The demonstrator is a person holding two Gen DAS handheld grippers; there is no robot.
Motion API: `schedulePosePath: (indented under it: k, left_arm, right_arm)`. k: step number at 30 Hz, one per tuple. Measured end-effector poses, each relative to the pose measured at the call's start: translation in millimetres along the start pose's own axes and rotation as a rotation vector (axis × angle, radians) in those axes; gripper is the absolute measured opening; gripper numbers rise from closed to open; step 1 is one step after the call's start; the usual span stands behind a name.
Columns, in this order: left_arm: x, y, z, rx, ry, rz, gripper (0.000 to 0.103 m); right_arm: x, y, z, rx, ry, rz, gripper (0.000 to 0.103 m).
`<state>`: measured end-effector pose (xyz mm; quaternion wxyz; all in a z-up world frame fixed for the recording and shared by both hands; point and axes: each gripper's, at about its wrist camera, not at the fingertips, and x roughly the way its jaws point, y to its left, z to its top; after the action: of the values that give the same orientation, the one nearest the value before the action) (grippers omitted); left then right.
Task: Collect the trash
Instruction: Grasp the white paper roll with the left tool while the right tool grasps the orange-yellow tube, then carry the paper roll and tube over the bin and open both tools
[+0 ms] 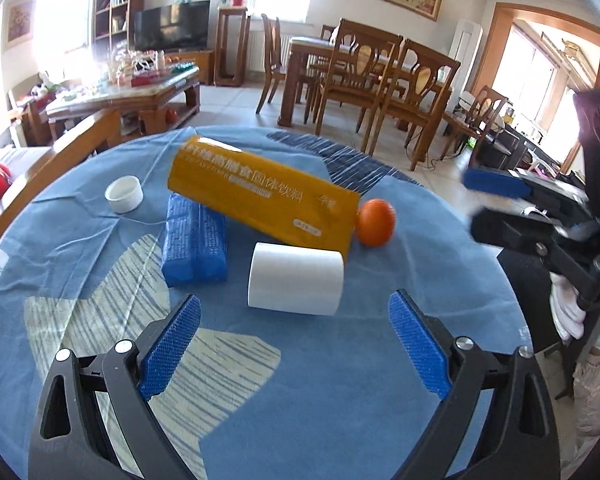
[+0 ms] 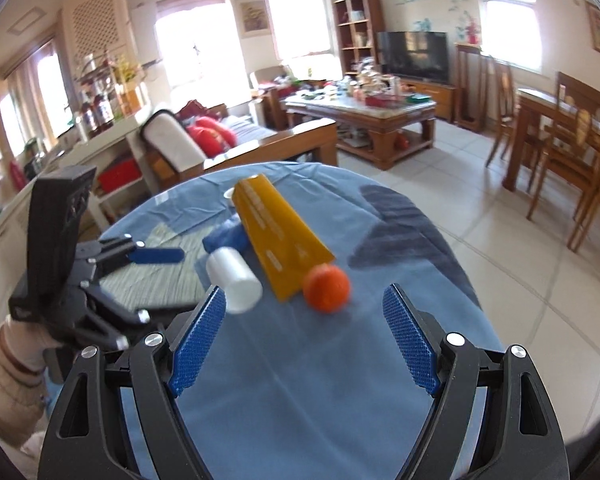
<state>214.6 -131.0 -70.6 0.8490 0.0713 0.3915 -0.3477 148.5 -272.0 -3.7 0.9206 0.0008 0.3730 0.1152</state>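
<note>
On a round table with a blue cloth (image 1: 300, 380) lie a long yellow box (image 1: 260, 192), a blue packet (image 1: 194, 240) partly under it, a white roll (image 1: 296, 278), an orange (image 1: 375, 222) and a small white cup (image 1: 124, 193). My left gripper (image 1: 296, 344) hovers open just short of the white roll, nothing between its fingers. My right gripper (image 2: 304, 340) is open above the cloth, with the orange (image 2: 326, 287) and the white roll (image 2: 234, 280) just ahead. Each gripper shows in the other's view: the right gripper (image 1: 496, 200) at the table's right edge, the left gripper (image 2: 156, 276) at the left.
Behind the table stand a wooden dining set (image 1: 364, 76), a cluttered coffee table (image 2: 364, 116), a sofa with red cushions (image 2: 212, 136) and a television (image 2: 416, 54). A person's sleeve (image 2: 8, 392) holds the left gripper. Tiled floor (image 2: 480, 200) lies to the right.
</note>
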Motion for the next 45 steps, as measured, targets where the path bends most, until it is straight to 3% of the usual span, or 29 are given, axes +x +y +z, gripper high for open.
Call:
schedulePosePath:
  k: [4,9,15,19,20,21,22,23,25,28,34,45]
  left_arm:
    - [7,3,2,0.007,0.007,-0.030,0.091]
    - [14,5,0,-0.014,0.023,-0.058,0.076]
    - [17,9,-3,-0.026,0.039,-0.091,0.057]
    - [19,12,0,-0.039,0.038,-0.113,0.055]
    - [19,14,0,-0.044,0.039,-0.121,0.055]
    - [19,15,-1,-0.048,0.038,-0.126,0.055]
    - [18,16,-1,-0.051,0.038,-0.129,0.054]
    - [18,16,-1,-0.052,0.039,-0.135,0.054]
    - [17,18,-1,-0.054,0.038,-0.142,0.054]
    - [16,18,-3,-0.054,0.031,-0.145,0.053]
    - [9,16,-6,-0.040,0.013,-0.123,0.051]
    - [-19,1,-11,-0.016,-0.019,-0.107,0.047]
  right_arm:
    - [37,8,28,-0.070,0.033,0.045,0.080]
    - [83,10,50,-0.125,0.096,0.064,0.080]
    - [121,10,60,-0.157,0.158,0.079,0.080]
    - [140,11,60,-0.172,0.204,0.104,0.080]
    - [144,12,59,-0.178,0.217,0.116,0.077]
    - [145,13,56,-0.189,0.226,0.119,0.059]
    - [147,14,55,-0.201,0.236,0.118,0.051]
    - [147,16,54,-0.213,0.233,0.113,0.047]
    - [144,17,54,-0.217,0.224,0.111,0.024]
    - [138,15,56,-0.190,0.205,0.124,0.011]
    - [115,18,55,-0.165,0.162,0.113,0.010]
    - [35,18,43,-0.084,0.046,0.127,0.010]
